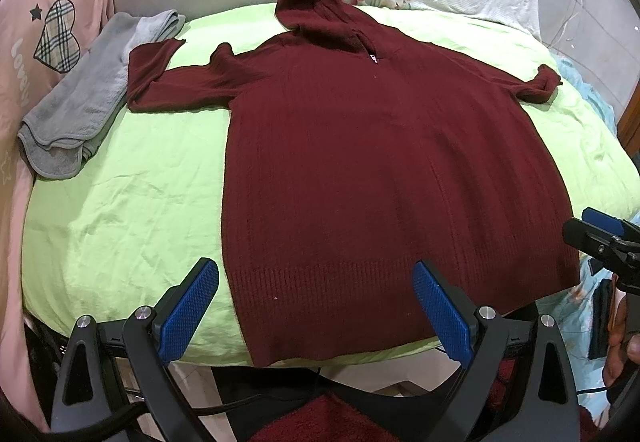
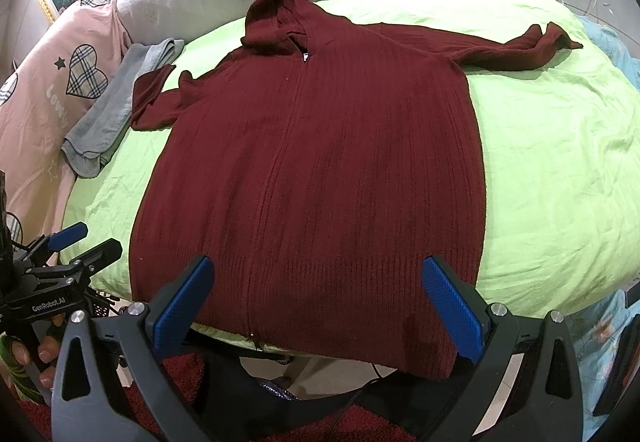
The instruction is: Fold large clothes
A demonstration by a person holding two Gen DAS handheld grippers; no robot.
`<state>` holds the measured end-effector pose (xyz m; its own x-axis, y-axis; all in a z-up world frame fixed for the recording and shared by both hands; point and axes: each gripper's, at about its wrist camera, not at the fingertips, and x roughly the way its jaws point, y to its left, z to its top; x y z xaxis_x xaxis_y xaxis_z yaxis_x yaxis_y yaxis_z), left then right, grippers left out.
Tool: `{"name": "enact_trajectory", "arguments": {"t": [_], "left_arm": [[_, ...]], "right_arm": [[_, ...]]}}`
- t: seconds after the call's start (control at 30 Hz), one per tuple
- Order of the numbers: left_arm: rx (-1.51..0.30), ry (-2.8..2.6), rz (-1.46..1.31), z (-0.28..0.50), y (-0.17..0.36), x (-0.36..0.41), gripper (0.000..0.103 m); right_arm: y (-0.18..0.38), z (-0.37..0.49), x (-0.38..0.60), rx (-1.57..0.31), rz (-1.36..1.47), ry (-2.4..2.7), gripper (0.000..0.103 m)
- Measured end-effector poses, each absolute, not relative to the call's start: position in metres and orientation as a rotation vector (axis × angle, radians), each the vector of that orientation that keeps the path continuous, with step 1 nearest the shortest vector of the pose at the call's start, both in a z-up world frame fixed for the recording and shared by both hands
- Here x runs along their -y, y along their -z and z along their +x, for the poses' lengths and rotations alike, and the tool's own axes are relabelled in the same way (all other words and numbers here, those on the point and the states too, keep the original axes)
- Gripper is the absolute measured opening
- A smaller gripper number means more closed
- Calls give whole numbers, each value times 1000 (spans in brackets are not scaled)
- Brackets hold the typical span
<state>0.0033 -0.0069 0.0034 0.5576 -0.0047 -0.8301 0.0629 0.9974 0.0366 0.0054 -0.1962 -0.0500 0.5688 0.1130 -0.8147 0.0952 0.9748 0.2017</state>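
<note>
The dark red hooded sweater (image 1: 360, 145) lies flat on the green sheet (image 1: 132, 209), hood toward 12 o'clock, hem at 6 beneath the left gripper (image 1: 316, 306) and right gripper (image 2: 320, 302), both with fingers apart, and a gray towel (image 1: 84, 97) at 10.

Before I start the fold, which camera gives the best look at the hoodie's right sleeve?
The right wrist view: the right sleeve lies stretched out across the green sheet, visible whole from shoulder to cuff. In the left wrist view the same sleeve sits near the frame's edge, foreshortened and bunched, so its lie is hard to read.
</note>
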Motion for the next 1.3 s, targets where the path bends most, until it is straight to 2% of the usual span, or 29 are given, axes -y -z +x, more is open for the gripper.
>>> {"name": "enact_trajectory", "arguments": {"t": [0.5,0.57,1.03,1.3], "left_arm": [[-993,44,69,10,3,5,98],[-1003,48,62,12,5,5,98],[-1047,39,55,35,20,4,98],[-980,-19,61,58,21,-3,98]], "right_arm": [[55,8,200,-961,264,-13,103],[56,9,201,-1029,268,9,103],[60,17,220,-968,307,27,103],[53,26,274,-906,418,77,103]]}}
